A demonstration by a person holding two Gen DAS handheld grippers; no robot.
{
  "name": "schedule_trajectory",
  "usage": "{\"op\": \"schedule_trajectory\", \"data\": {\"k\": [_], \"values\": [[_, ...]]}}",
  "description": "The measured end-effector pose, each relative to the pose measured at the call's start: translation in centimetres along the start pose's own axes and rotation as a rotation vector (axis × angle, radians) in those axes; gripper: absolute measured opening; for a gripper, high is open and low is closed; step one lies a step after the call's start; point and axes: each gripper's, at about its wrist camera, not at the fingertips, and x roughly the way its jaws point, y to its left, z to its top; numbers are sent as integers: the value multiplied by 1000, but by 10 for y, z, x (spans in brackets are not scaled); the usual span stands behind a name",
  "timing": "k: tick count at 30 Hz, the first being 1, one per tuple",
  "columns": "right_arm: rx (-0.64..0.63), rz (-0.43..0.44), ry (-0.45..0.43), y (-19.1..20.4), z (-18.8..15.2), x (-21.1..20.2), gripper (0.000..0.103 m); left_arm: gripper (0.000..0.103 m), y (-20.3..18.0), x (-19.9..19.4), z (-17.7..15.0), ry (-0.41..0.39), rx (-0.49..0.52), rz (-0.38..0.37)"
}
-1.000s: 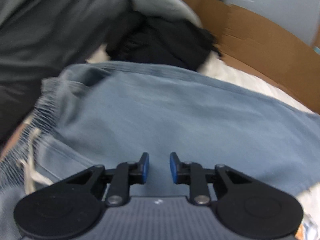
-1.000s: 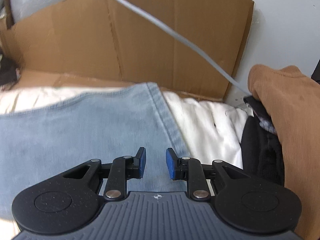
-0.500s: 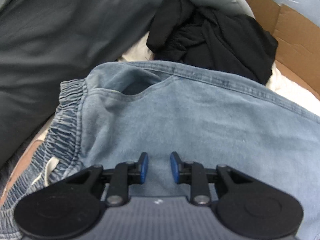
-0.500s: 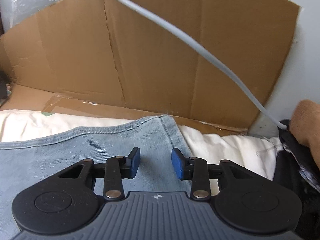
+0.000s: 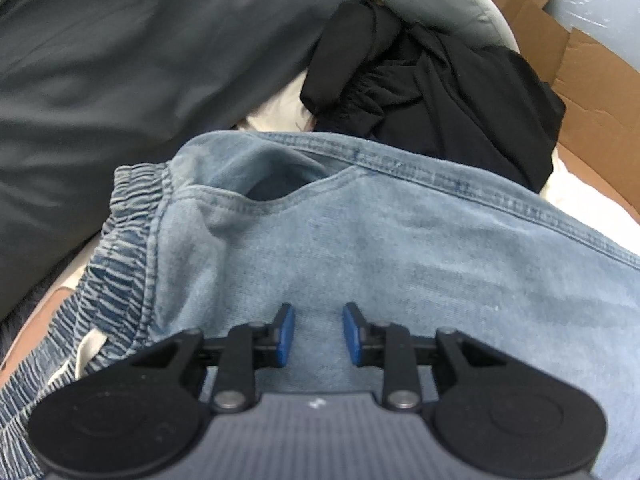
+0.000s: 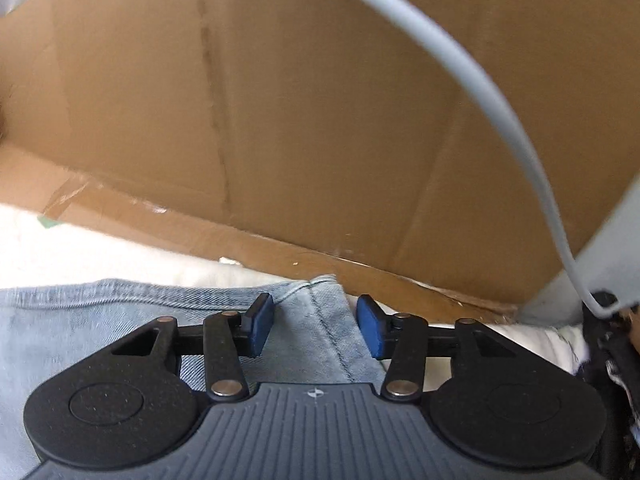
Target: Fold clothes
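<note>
Light blue denim trousers [image 5: 400,248] lie flat on a white sheet [image 6: 60,248]. Their elastic waistband [image 5: 120,264] with a white drawstring [image 5: 90,350] is at the left of the left wrist view, beside a gaping pocket. My left gripper [image 5: 316,332] hovers just over the denim near the waistband, its blue pads a little apart with nothing pinched. My right gripper [image 6: 316,326] is over the hem corner of the trousers [image 6: 320,300]. Its jaws are opening, and the seamed edge lies beneath the gap, with neither pad touching it.
A crumpled black garment [image 5: 440,92] and a big dark grey one [image 5: 120,60] lie beyond the waistband. A cardboard wall [image 6: 280,120] stands close behind the hem, with a grey cable [image 6: 480,80] arching across it. More dark clothing [image 6: 608,360] sits at the far right.
Both grippers moved forward and down over the trousers: the left to beside the pocket and waistband, the right to the hem corner by the cardboard. The right jaws spread wider.
</note>
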Motion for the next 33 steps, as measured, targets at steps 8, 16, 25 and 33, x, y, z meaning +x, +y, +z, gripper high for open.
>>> {"op": "schedule_trajectory", "data": {"k": [8, 16, 25, 33], "values": [[-118, -121, -20, 13, 3, -8, 19, 29, -1, -6, 3, -11, 8, 12], [-143, -188, -8, 29, 5, -2, 19, 28, 14, -19, 22, -70, 22, 38], [-92, -171, -51, 25, 1, -38, 34, 26, 27, -21, 41, -119, 39, 68], [-124, -9, -84, 40, -36, -98, 34, 25, 48, -23, 35, -79, 51, 35]]}}
